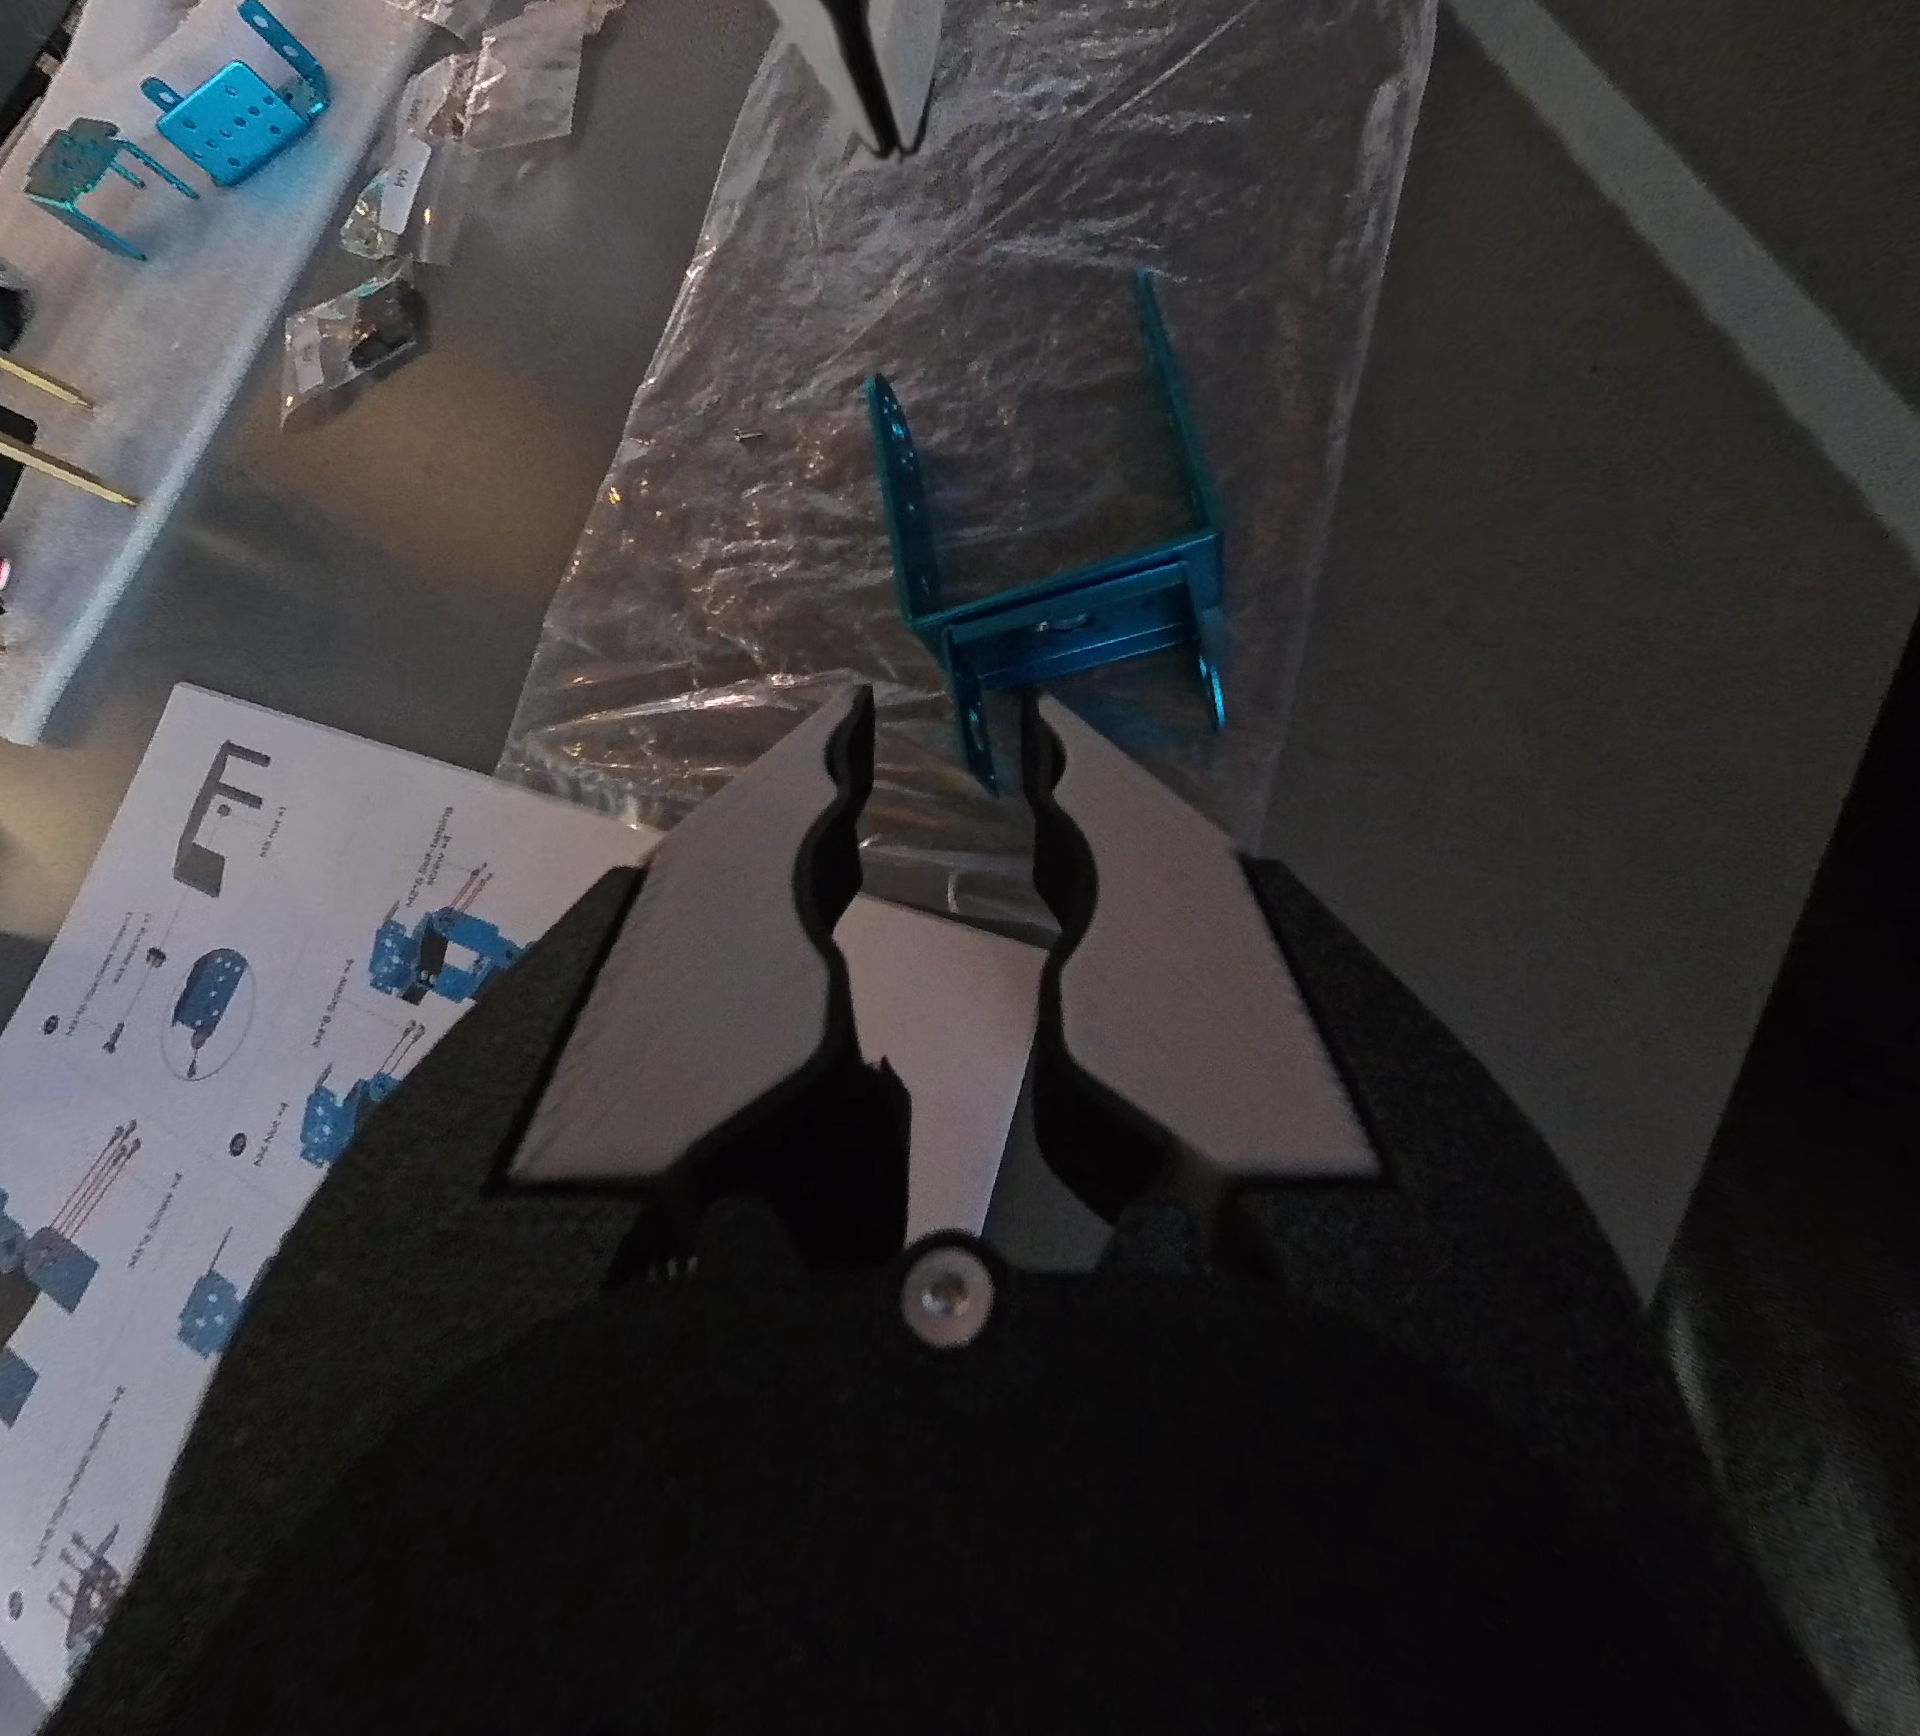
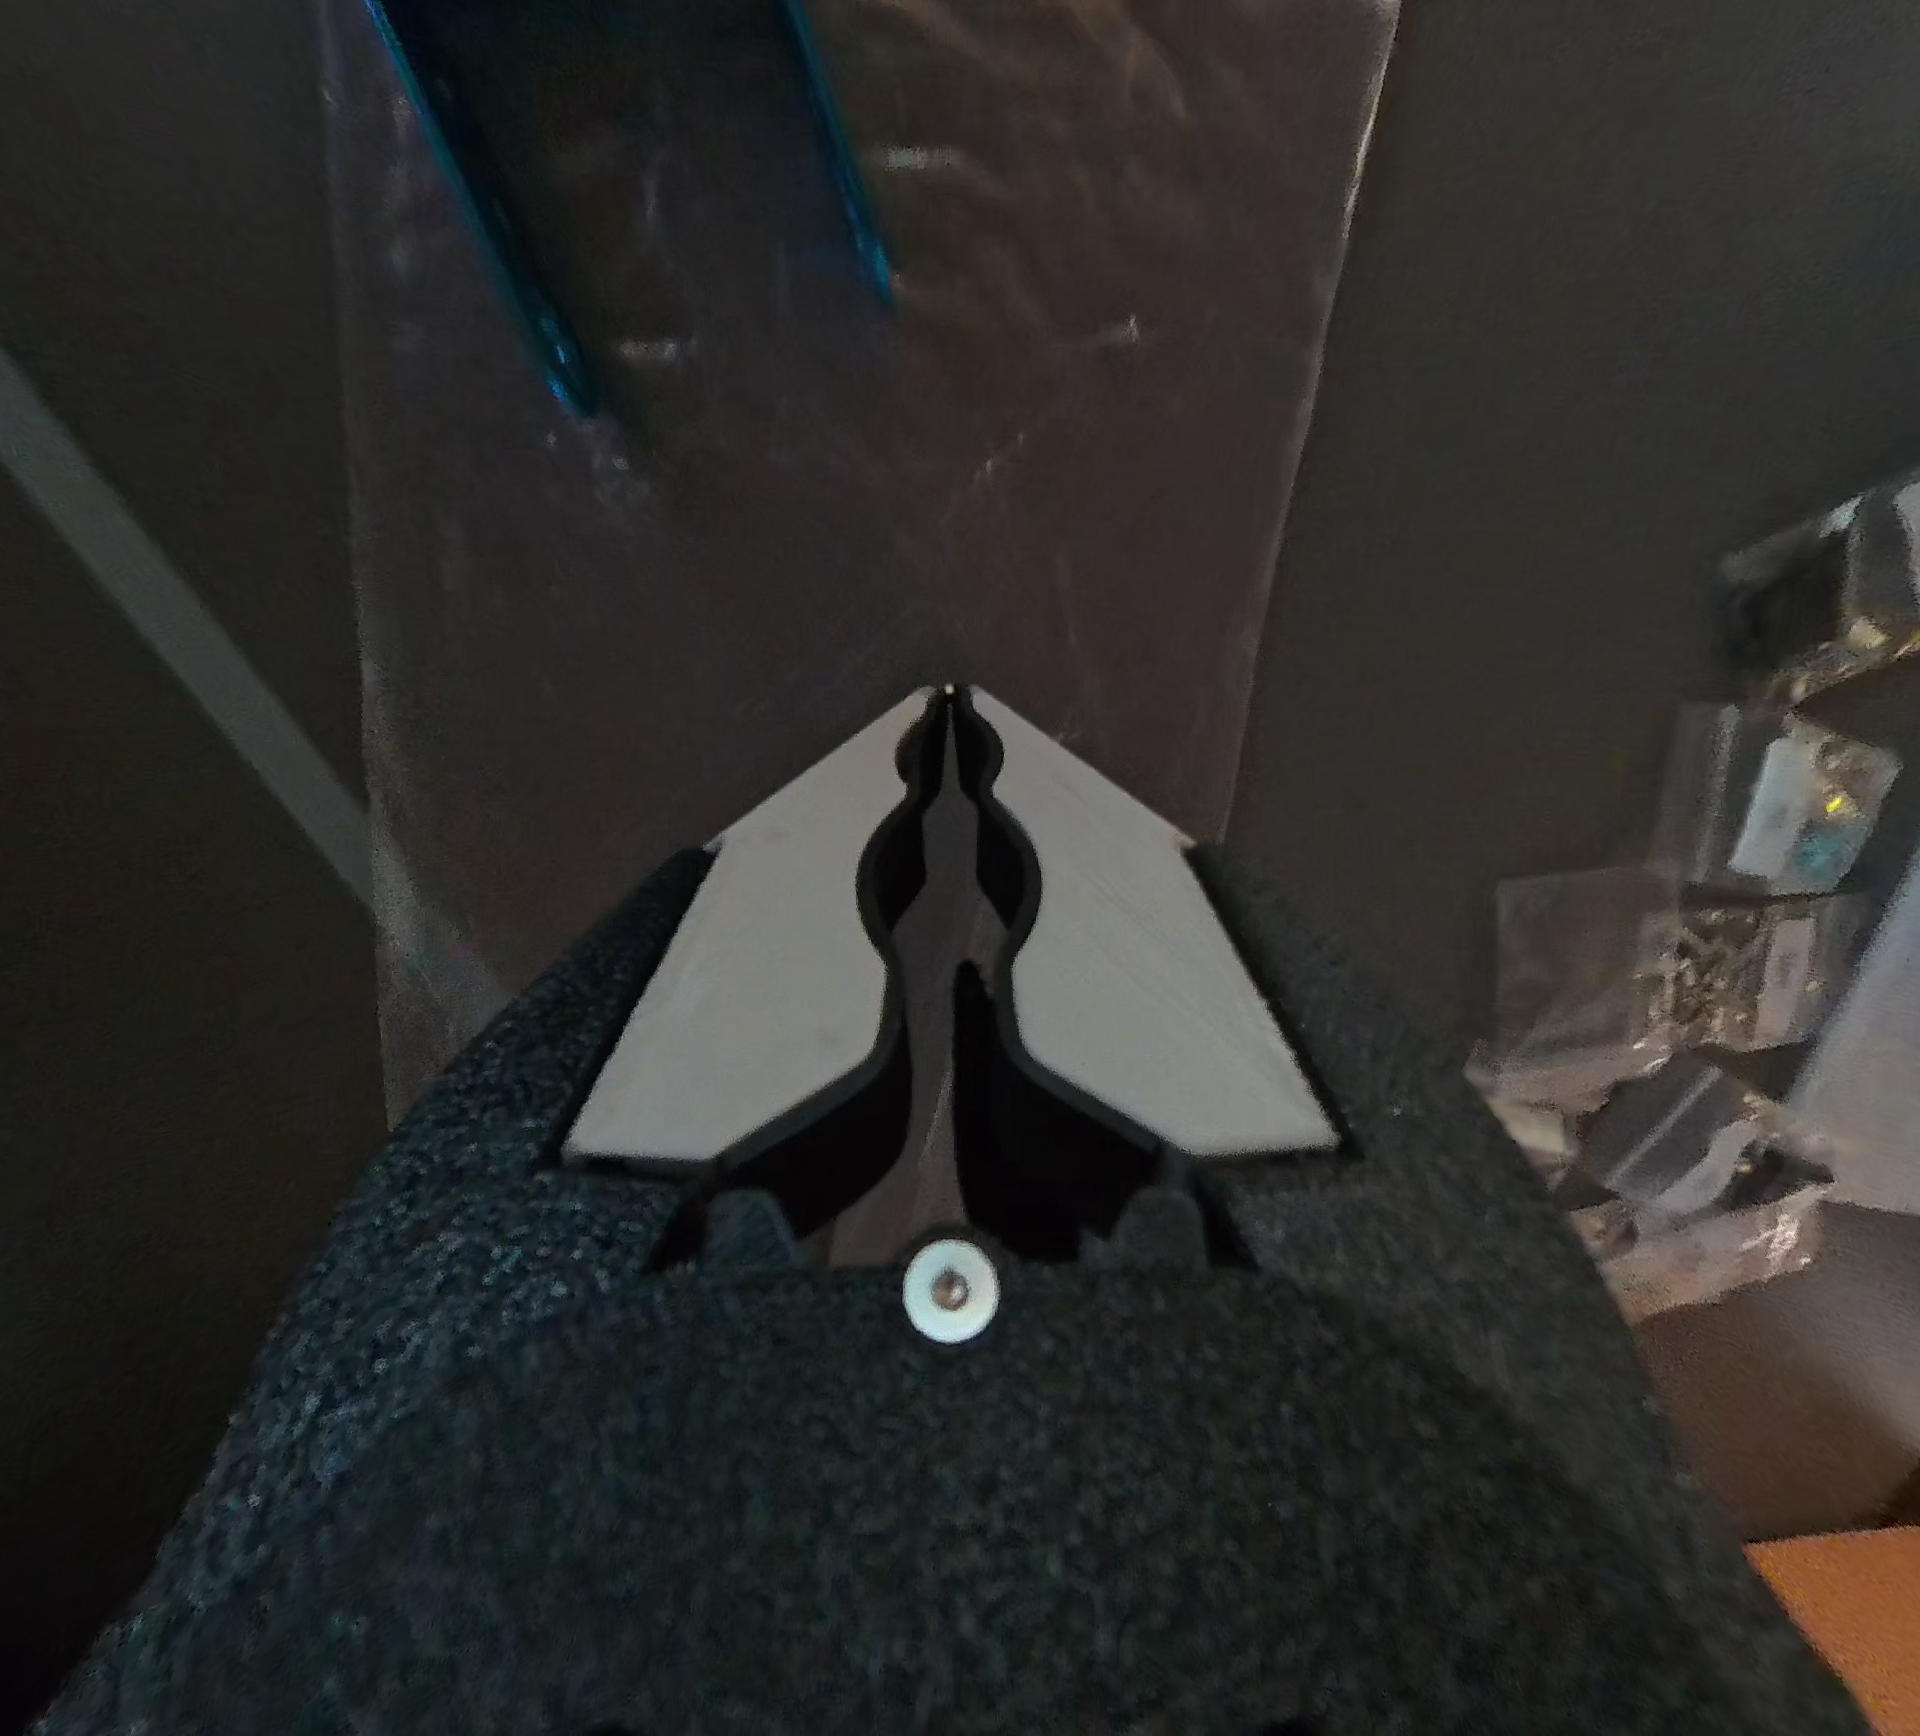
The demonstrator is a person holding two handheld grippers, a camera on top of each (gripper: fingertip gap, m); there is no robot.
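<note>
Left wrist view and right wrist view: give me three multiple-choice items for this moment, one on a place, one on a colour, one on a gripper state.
1. What does the metal bracket assembly rest on?
A. the printed instruction sheet
B. the clear plastic sheet
C. the white foam pad

2. What colour is that bracket assembly?
A. red
B. silver
C. blue

3. How do the left gripper's jaws stand?
A. apart, holding nothing
B. shut on the bracket
C. shut on a bag

Key:
1 B, the clear plastic sheet lies crumpled under it, while the instruction sheet lies off to one side.
2 C, its plates show blue.
3 A, the left gripper shows a gap, just short of the bracket.
</note>
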